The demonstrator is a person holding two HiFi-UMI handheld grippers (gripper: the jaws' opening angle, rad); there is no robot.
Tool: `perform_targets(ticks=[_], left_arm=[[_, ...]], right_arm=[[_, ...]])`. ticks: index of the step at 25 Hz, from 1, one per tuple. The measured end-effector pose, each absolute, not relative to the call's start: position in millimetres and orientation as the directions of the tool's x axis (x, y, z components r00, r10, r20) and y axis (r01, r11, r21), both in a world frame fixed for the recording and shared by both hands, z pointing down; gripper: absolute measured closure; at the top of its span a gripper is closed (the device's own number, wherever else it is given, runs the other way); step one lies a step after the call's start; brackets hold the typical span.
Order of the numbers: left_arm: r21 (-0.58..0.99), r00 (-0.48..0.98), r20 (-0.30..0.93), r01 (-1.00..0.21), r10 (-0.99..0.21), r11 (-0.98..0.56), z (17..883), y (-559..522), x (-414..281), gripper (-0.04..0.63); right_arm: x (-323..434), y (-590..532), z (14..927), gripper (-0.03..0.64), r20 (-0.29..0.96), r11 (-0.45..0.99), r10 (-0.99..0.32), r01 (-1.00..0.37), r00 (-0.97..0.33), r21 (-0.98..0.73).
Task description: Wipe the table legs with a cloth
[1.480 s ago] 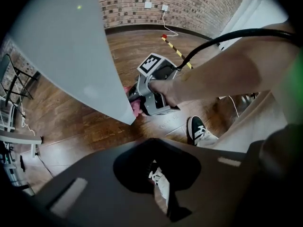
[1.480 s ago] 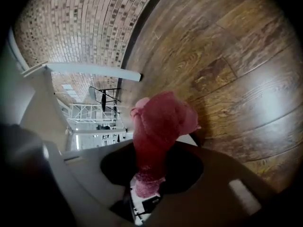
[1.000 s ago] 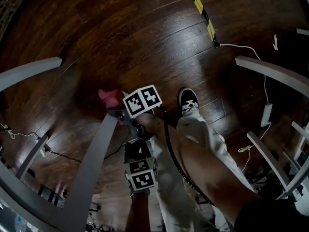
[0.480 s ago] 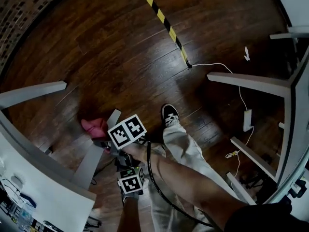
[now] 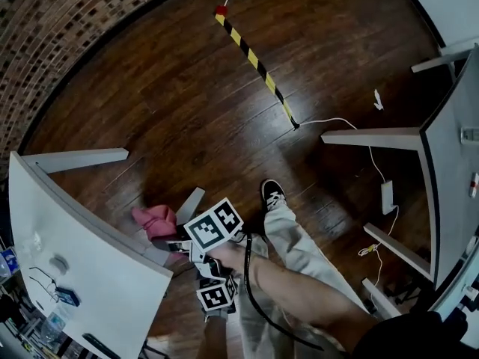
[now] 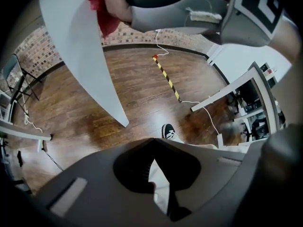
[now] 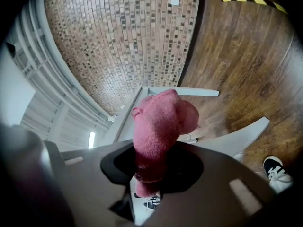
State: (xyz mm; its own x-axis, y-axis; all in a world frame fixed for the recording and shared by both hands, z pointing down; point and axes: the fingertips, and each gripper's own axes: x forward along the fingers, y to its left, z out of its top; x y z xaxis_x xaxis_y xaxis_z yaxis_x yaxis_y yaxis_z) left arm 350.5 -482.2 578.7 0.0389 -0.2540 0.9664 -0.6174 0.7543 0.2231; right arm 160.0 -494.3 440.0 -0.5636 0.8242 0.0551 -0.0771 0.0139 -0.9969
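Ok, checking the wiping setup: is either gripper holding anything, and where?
The right gripper pinches the pink cloth by one end, the bunched rest sticking out ahead. The left gripper holds nothing.

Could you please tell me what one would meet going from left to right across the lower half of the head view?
white table → pink cloth → black shoe → white box on the cable → grey table

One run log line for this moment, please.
right gripper: shut on pink cloth, beside table leg | left gripper: shut, empty
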Motion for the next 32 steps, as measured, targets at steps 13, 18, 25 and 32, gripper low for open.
perform_targets(ticks=[13, 18, 25, 32], left_arm=[[0.301, -0.183, 0.869, -0.543, -0.460, 0.784, 395.4, -534.9, 324.3, 0.597], [0.161, -0.299, 0.783, -0.750, -0.545, 0.642, 293.1, -569.4, 297.1, 0.597], [-0.029, -0.112, 0.819, -0.988, -0.563, 0.154, 216.0, -654.0, 331.2, 0.457], [0.073, 0.080, 0.809, -0.997, -0.582, -0.036, 186.3, -691.3, 368.5, 0.351]], right_arm=[[201.2, -537.1, 339.7, 0.511, 0.167, 0.196, 0.957, 0.102, -0.238, -0.975], [257.5, -603.0, 316.2, 0.511, 0.503, 0.473, 0.861, 0.491, -0.079, -0.732], [341.8, -662.5, 265.7, 0.511, 0.647, 0.281, 0.735, 0.779, 0.200, -0.560], [394.1, -672.0, 192.3, 0.511, 0.740, -0.179, 0.587, 0.944, 0.328, -0.276]])
